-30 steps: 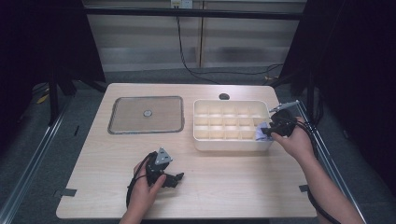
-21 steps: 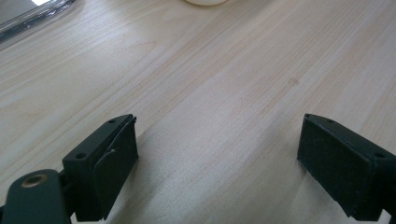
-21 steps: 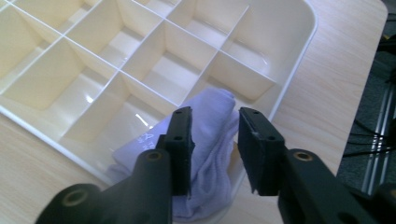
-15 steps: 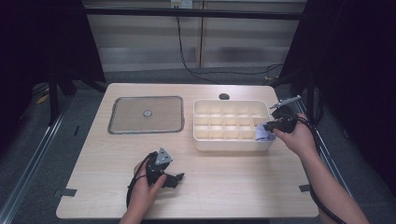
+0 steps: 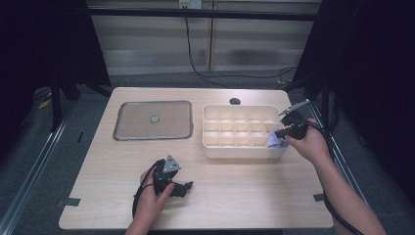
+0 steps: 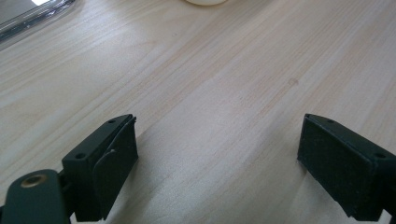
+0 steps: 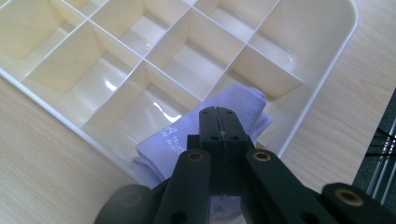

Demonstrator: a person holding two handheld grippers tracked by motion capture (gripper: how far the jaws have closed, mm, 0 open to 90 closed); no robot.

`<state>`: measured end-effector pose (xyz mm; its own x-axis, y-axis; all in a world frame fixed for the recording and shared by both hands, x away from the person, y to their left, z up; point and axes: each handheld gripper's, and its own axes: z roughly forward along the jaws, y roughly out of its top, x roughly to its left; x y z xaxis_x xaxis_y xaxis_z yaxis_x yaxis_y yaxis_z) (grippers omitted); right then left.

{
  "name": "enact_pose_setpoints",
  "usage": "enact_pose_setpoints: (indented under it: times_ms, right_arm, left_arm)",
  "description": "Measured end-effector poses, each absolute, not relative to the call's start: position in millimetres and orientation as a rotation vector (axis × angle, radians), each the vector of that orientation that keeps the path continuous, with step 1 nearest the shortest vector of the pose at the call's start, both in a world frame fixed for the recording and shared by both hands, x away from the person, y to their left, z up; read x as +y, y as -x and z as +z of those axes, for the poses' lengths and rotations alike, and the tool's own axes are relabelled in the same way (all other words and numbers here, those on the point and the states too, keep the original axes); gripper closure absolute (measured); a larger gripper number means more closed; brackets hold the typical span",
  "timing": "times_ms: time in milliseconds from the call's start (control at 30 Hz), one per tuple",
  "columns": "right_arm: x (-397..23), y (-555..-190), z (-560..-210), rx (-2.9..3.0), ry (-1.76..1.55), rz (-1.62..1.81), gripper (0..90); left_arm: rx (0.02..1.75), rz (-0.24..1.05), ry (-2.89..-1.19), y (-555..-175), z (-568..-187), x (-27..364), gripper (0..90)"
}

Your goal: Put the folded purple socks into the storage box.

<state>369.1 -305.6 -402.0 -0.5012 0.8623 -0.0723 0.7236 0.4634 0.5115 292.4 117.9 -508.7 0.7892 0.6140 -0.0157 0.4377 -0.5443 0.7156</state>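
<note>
- your tabletop [image 5: 235, 196] is pale wood, with dark surroundings.
- the folded lavender cloth [image 7: 219, 119] with faint print sits in the cream tray's [image 5: 243, 151] near-right corner compartment.
- your right gripper [image 7: 218, 116] has just closed its jaws together over the cloth; your left gripper [image 6: 217, 154] rests with its jaws apart.

We see two bare forearms with no sleeves. Each gripper is black: the left gripper [image 5: 187, 185] carries a grey three-cornered plate and a looping black cable, and the right gripper [image 5: 277, 133] trails a black cable too. Brass-coloured screws dot the black jaw links.
</note>
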Motion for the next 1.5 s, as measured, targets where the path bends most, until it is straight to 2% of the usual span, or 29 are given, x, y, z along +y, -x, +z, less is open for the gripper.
enact_pose_setpoints:
  times_ms: [533,1500]
  right_arm:
    - [-302.3,-380.4,-395.4,2.505,-1.406,0.511,90.0]
    - [-304.9,-388.3,-421.8,2.543,-1.451,0.436,90.0]
  left_arm:
    - [0.776,0.306,-2.233,-292.4,-508.7,117.8,11.3]
    - [0.774,0.304,-2.234,-292.4,-508.7,117.7,11.0]
